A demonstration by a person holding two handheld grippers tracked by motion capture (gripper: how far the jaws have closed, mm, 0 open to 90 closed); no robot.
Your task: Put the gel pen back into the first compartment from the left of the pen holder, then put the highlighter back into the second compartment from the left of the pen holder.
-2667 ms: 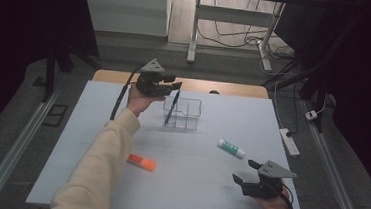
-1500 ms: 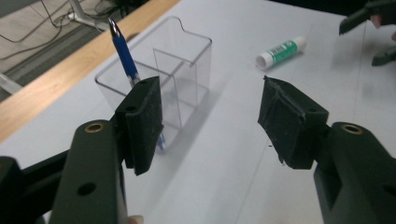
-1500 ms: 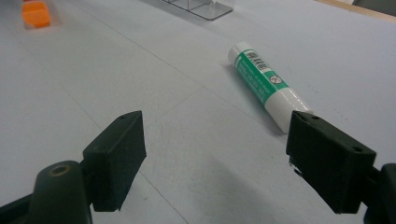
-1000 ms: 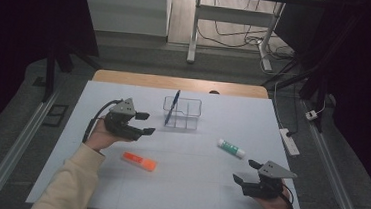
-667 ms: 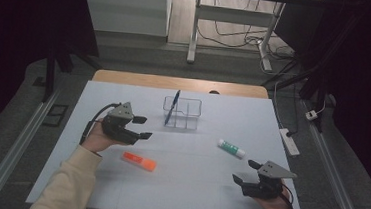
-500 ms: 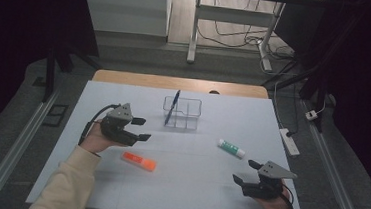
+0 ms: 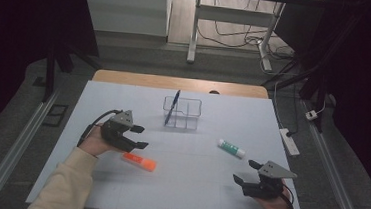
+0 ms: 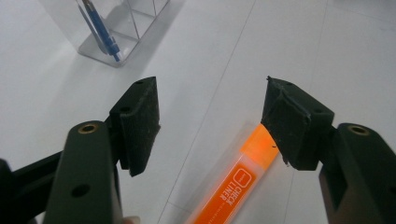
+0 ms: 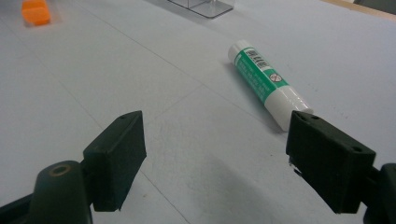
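Observation:
An orange highlighter (image 7: 139,161) (image 8: 236,184) lies flat on the pale table, left of centre. My left gripper (image 7: 140,137) (image 8: 211,116) hangs open just above its far end, nothing between the jaws. A clear divided pen holder (image 7: 183,113) (image 8: 122,29) stands toward the back with a blue pen (image 7: 172,107) (image 8: 102,31) leaning in it. A white and green glue stick (image 7: 231,148) (image 9: 265,81) lies on the right. My right gripper (image 7: 245,171) (image 9: 215,140) rests open near the table's front right, a short way in front of the glue stick.
The table (image 7: 186,195) ends close behind my right hand at the front edge. A wooden strip (image 7: 180,83) runs along the back edge. A power strip (image 7: 291,142) lies on the floor to the right. The orange highlighter (image 9: 35,10) sits far off in the right gripper view.
My left gripper has come back from the pen holder, leaving the blue pen in it, and has sunk toward the orange highlighter. The right gripper has stayed where it was.

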